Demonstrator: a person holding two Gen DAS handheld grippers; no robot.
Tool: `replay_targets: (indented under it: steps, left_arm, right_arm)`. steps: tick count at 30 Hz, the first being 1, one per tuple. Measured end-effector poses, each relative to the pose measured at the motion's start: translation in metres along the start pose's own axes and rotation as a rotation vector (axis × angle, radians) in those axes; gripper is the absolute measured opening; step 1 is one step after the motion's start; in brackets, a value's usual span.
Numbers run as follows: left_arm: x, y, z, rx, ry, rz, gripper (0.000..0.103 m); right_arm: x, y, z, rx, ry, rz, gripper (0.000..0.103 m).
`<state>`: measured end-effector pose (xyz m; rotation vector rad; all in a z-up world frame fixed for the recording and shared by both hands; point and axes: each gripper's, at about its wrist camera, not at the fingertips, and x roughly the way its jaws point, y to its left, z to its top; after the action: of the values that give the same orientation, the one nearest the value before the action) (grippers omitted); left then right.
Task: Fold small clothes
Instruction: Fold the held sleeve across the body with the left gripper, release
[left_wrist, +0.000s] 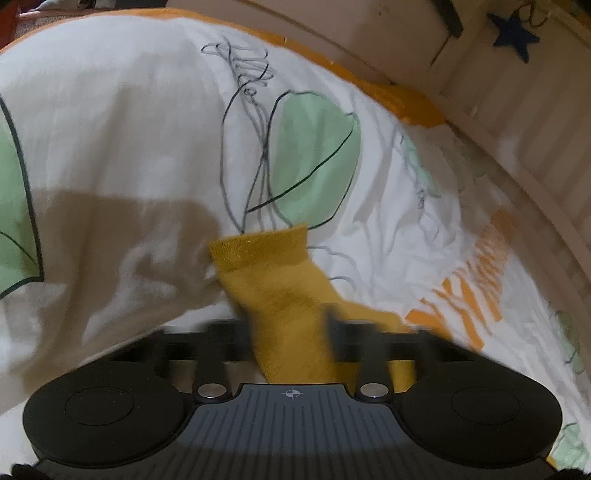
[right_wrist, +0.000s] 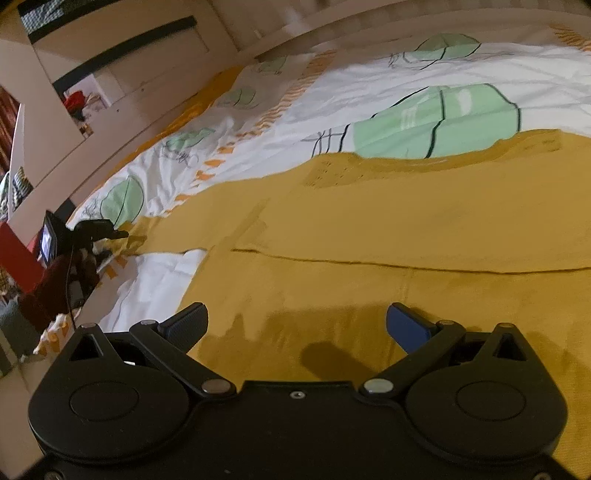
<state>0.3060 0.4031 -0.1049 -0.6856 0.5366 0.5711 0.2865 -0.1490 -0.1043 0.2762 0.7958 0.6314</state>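
A mustard-yellow knit sweater (right_wrist: 369, 221) lies spread flat on the bed, seen in the right wrist view. Its sleeve (left_wrist: 273, 266) runs out to the left, ribbed cuff pointing away from the camera in the left wrist view. My left gripper (left_wrist: 291, 321), blurred, is shut on that sleeve just behind the cuff. The right wrist view shows the same left gripper (right_wrist: 122, 233) at the sleeve's end, far left. My right gripper (right_wrist: 295, 321) hovers open over the sweater's near part, blue pads (right_wrist: 406, 326) wide apart with nothing between them.
The bed is covered by a white duvet (left_wrist: 110, 129) printed with green leaves and orange marks. A pale wooden bed rail (left_wrist: 535, 147) runs along the far side, with a blue star (left_wrist: 513, 35) above it. A dark red sleeve (right_wrist: 48, 295) shows behind the left gripper.
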Motion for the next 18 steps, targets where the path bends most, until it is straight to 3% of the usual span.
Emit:
replay_targets:
  steps: [5, 10, 14, 18]
  left_arm:
    - [-0.021, -0.032, 0.000, 0.017, -0.012, -0.090, 0.003]
    - [-0.069, -0.110, -0.022, 0.163, -0.042, -0.285, 0.003]
    - [-0.104, -0.183, -0.070, 0.326, -0.013, -0.454, 0.003]
    - [-0.117, -0.236, -0.136, 0.438, 0.114, -0.602, 0.004]
  right_arm:
    - [-0.006, -0.006, 0.009, 0.024, -0.023, -0.006, 0.102]
    - [-0.022, -0.021, 0.024, 0.057, -0.072, -0.053, 0.102]
    - [-0.034, -0.036, 0.033, 0.089, -0.109, -0.089, 0.102]
    - [-0.040, -0.047, 0.034, 0.109, -0.120, -0.122, 0.102]
